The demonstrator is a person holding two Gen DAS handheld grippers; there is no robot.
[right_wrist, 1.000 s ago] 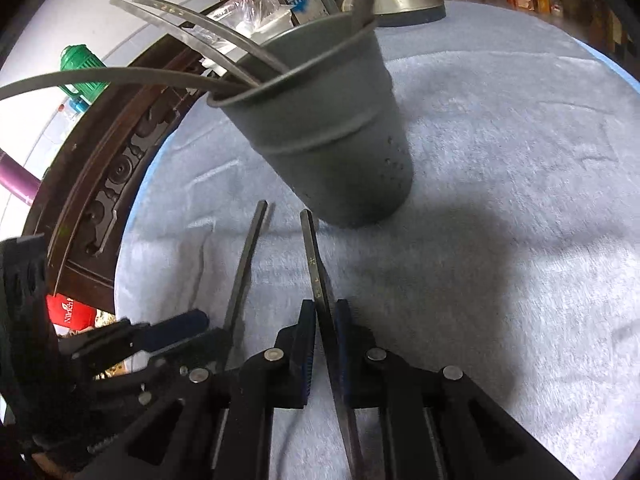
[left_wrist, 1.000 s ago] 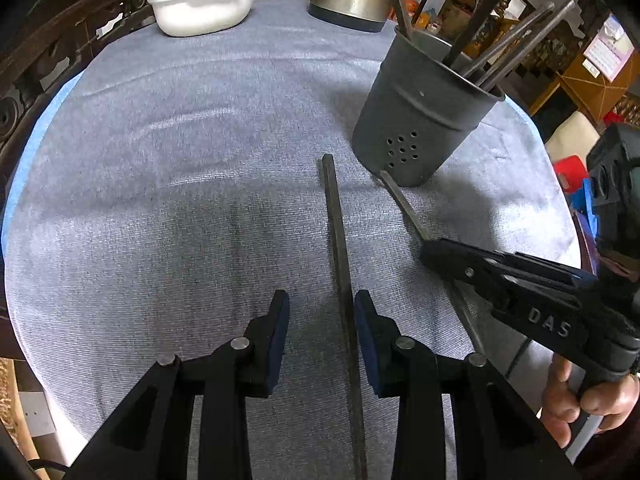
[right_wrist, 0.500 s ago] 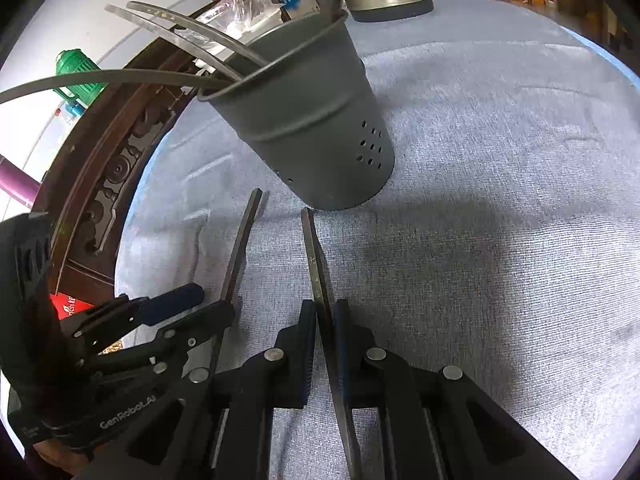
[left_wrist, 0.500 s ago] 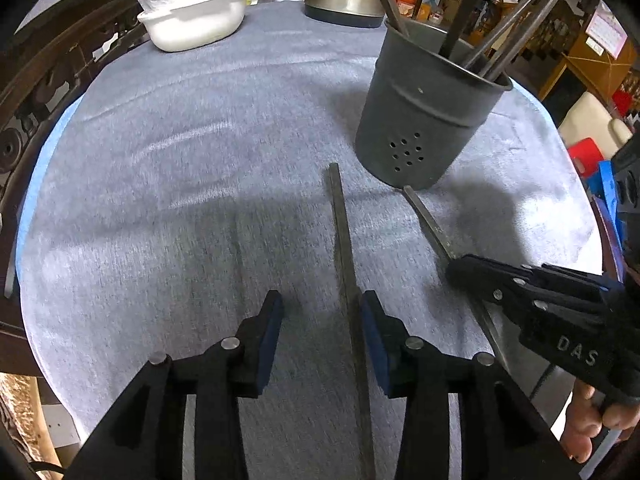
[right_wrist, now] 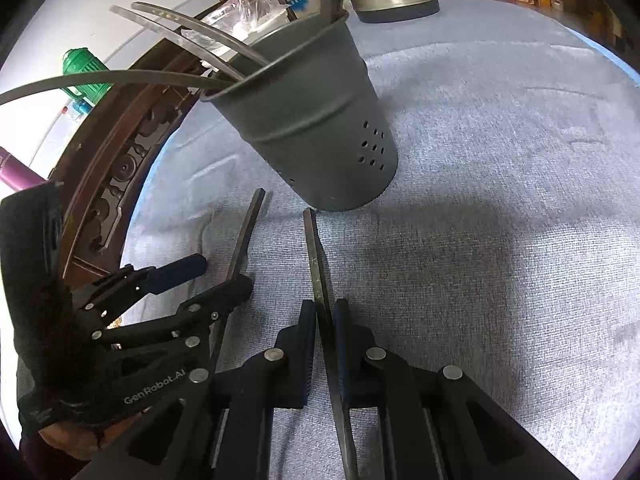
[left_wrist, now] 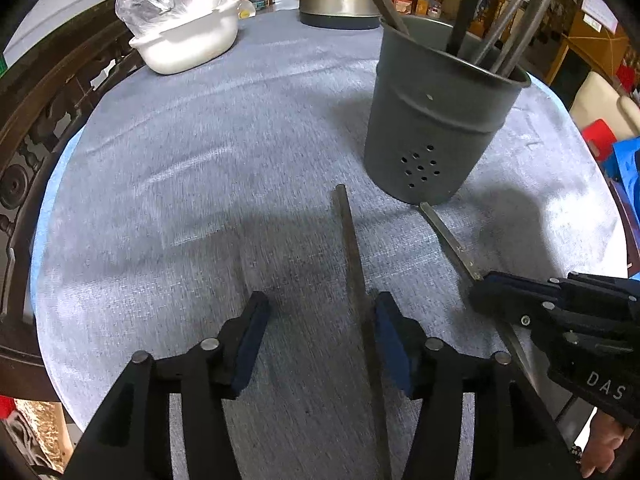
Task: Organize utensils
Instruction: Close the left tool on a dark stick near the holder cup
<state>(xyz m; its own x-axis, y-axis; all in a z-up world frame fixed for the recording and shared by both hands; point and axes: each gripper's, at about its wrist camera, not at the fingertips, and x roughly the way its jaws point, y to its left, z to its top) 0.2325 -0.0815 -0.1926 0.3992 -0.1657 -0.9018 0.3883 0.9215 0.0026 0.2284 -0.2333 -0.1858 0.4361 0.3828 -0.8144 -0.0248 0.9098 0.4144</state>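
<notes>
Holder: dark grey metal bucket, perforated, upper right, utensil handles inside.
Left tongs: opening, flat dark utensil beside right pad, on bench.
Right tongs: clamped on slim steel utensil.
Bench: grey woven cloth; white dish upper left.

The right gripper clamps a flat utensil handle pointing at the grey holder on the tablecloth.
</notes>
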